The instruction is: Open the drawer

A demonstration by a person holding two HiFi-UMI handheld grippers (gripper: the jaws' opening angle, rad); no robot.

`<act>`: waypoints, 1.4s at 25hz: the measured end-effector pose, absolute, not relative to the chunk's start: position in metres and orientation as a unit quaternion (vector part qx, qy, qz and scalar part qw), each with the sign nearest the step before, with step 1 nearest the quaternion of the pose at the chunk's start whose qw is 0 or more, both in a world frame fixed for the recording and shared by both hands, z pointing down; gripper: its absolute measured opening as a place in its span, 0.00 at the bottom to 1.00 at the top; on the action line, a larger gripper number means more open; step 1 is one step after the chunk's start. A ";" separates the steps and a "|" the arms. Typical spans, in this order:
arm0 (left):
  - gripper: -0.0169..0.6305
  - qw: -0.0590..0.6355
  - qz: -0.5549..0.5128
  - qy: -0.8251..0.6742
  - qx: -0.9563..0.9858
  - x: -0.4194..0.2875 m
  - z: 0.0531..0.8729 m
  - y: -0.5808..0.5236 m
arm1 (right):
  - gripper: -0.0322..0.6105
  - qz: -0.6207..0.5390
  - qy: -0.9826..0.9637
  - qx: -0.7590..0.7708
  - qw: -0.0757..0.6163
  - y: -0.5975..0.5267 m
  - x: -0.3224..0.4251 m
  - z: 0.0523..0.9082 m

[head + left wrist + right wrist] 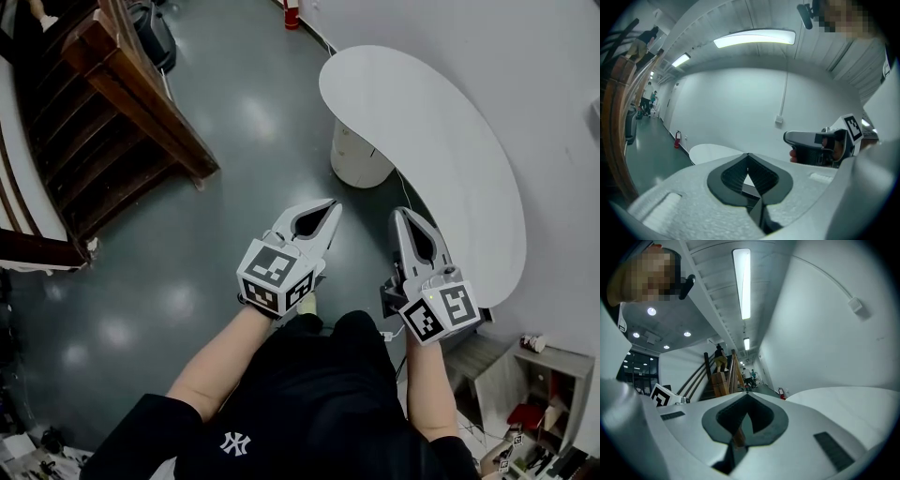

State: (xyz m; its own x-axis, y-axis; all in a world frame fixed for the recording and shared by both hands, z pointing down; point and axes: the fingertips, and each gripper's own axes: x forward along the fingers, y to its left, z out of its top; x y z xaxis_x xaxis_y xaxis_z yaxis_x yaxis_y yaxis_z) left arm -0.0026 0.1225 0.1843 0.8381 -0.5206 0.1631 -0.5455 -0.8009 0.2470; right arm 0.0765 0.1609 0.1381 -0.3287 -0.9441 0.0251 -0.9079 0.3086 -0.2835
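Note:
No drawer can be made out in any view. In the head view my left gripper and my right gripper are held side by side at waist height over the dark floor, both pointing away from me. Each has its jaws shut tip to tip with nothing between them. The left gripper view looks past its closed tips at a white wall, with the right gripper showing at the right. The right gripper view shows its closed tips and, at the left, the left gripper's marker cube.
A white curved table on a round base stands ahead on the right, by the wall. A wooden staircase rises at the left, with a person on it. A grey shelf unit sits low right. A red fire extinguisher stands by the far wall.

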 end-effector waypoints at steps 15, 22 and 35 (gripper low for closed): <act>0.04 0.129 0.067 -0.292 0.945 0.049 0.244 0.017 | 0.07 -0.115 0.819 -0.561 0.032 0.048 0.104 0.192; 0.04 0.128 0.084 -0.314 0.937 0.077 0.285 -0.060 | 0.07 -0.097 0.839 -0.535 0.008 -0.036 0.120 0.221; 0.04 0.142 0.107 -0.321 0.930 0.092 0.429 -0.160 | 0.07 -0.105 0.850 -0.515 -0.041 -0.124 0.100 0.346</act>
